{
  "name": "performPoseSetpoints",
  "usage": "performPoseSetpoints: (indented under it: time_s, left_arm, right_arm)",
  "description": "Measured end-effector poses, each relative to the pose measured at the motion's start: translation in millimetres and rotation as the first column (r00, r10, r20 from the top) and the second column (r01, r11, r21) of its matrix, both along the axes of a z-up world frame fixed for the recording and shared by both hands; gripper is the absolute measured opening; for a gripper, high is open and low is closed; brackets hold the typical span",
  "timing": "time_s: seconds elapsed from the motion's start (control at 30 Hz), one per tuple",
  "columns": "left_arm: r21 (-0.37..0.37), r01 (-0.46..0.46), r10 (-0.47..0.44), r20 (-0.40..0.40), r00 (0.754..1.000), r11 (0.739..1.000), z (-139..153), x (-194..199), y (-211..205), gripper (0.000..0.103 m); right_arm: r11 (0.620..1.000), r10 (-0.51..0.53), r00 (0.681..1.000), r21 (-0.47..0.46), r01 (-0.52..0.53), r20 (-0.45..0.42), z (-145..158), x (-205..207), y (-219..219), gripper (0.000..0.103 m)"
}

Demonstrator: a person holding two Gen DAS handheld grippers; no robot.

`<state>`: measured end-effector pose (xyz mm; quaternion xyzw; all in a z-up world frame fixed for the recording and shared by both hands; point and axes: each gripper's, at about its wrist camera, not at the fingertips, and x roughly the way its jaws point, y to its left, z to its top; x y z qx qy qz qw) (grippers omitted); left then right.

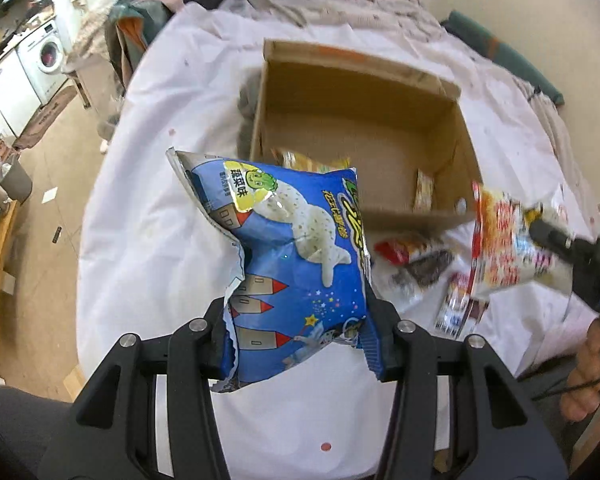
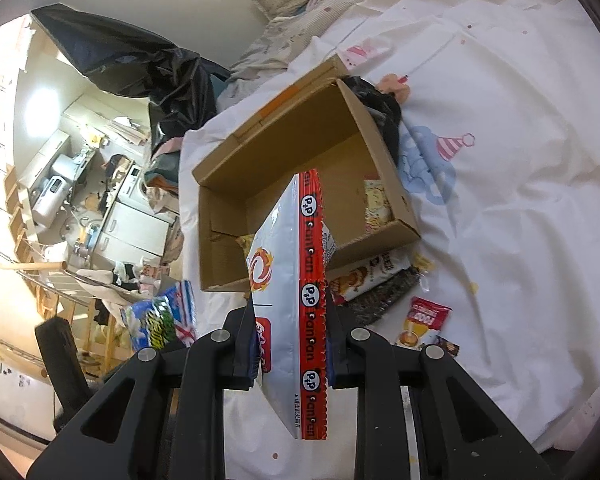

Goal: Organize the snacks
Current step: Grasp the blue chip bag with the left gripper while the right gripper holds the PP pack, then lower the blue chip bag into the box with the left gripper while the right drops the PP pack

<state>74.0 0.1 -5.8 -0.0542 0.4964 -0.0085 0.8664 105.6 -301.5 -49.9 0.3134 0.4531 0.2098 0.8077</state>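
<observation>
Between the left gripper's jaws sits a blue snack bag, clamped, held above the white bedsheet; the right gripper pinches a white-and-red packet; beyond both, an open cardboard box holds a few snacks.

Two close wrist views angled down along each tool, sharing the cardboard box

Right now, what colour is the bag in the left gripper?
Mostly blue, with white snack pictures; the blue bag shows best in the left wrist view.
</observation>
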Motion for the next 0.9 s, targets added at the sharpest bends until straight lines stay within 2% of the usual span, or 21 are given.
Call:
performPoseSetpoints:
  time_s: [0.2, 0.4, 0.63, 0.9]
  left_arm:
    - [0.031, -0.004, 0.002, 0.055, 0.998, 0.999, 18.5, 22.0, 3.4, 0.045]
    - [0.055, 0.018, -0.022, 0.079, 0.997, 0.998, 22.7, 41.0, -1.1, 0.046]
    - [0.064, 0.041, -0.046, 0.082, 0.996, 0.997, 19.6, 69.9, -4.8, 0.046]
    - [0.049, 0.057, -0.061, 0.071, 0.996, 0.997, 6.4, 98.7, -5.7, 0.047]
  right_arm:
    - [0.999, -0.008, 0.999, 0.034, 0.006, 0.039, 9.6, 2.9, -3.4, 0.025]
    - [1.000, -0.010, 0.998, 0.030, 0.009, 0.062, 16.7, 15.1, -4.1, 0.025]
    - [1.000, -0.018, 0.999, 0.026, 0.016, 0.051, 14.5, 40.0, -1.2, 0.025]
    - [0.999, -0.002, 0.999, -0.035, 0.004, 0.050, 8.0, 73.9, 11.1, 0.025]
